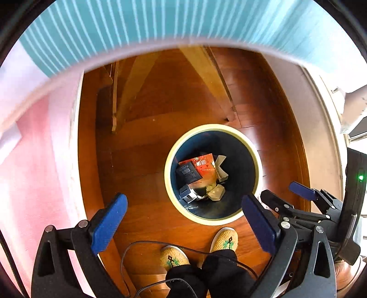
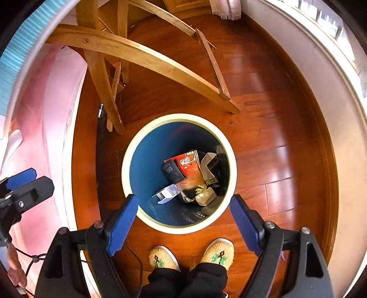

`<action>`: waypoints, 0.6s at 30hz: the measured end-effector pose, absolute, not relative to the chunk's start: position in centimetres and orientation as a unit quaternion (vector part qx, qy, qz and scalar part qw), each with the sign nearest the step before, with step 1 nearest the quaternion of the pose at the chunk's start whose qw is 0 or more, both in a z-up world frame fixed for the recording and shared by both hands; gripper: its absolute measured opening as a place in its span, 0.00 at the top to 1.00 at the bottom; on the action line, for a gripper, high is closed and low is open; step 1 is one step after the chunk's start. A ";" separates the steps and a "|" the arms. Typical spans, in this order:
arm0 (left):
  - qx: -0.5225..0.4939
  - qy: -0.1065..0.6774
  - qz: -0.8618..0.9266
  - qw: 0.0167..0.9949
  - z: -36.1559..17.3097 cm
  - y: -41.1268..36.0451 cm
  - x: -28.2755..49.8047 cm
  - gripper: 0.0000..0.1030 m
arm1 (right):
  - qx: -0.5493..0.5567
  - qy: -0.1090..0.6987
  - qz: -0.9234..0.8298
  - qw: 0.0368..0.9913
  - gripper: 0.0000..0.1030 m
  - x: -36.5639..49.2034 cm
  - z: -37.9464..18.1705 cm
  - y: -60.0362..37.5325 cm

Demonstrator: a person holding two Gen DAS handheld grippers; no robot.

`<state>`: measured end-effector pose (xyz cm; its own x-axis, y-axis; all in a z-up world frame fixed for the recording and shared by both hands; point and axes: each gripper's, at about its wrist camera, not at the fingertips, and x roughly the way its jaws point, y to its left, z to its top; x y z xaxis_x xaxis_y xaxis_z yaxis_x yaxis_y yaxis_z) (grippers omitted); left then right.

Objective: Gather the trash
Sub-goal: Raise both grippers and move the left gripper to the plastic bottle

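A round bin with a cream rim (image 1: 168, 185) (image 2: 125, 174) and blue inside stands on the wood floor below both grippers. Trash lies at its bottom: an orange-red packet (image 1: 204, 165) (image 2: 190, 167), a dark box (image 1: 188, 174) (image 2: 173, 173), white cartons (image 1: 220, 169) (image 2: 208, 165) and crumpled foil (image 2: 195, 190). My left gripper (image 1: 183, 222) is open and empty, held high above the bin's near-left side. My right gripper (image 2: 183, 222) is open and empty above the bin's near rim; it also shows at the right of the left wrist view (image 1: 275, 194).
A table with a pink cloth (image 1: 34, 160) (image 2: 41, 114) and teal striped top (image 1: 160, 20) is on the left. Wooden table legs (image 2: 142, 55) cross behind the bin. A white wall base (image 2: 321, 91) curves on the right. The person's feet in woven slippers (image 2: 190, 254) stand just before the bin.
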<state>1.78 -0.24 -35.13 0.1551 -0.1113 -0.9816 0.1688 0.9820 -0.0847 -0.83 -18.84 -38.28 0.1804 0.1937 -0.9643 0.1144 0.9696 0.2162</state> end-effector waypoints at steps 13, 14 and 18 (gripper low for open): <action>0.024 0.626 -0.109 0.772 -23.4 0.2 0.2 0.04 | 0.114 0.648 0.014 0.753 0.20 -2.4 -27.5 -17.9; 0.024 0.621 -0.109 0.776 -22.2 0.4 0.2 0.04 | 0.113 0.648 0.017 0.753 0.20 -2.6 -26.4 -17.8; 0.024 0.606 -0.105 0.788 -17.6 1.0 -0.2 0.04 | 0.116 0.641 0.034 0.758 0.20 -3.2 -22.2 -17.4</action>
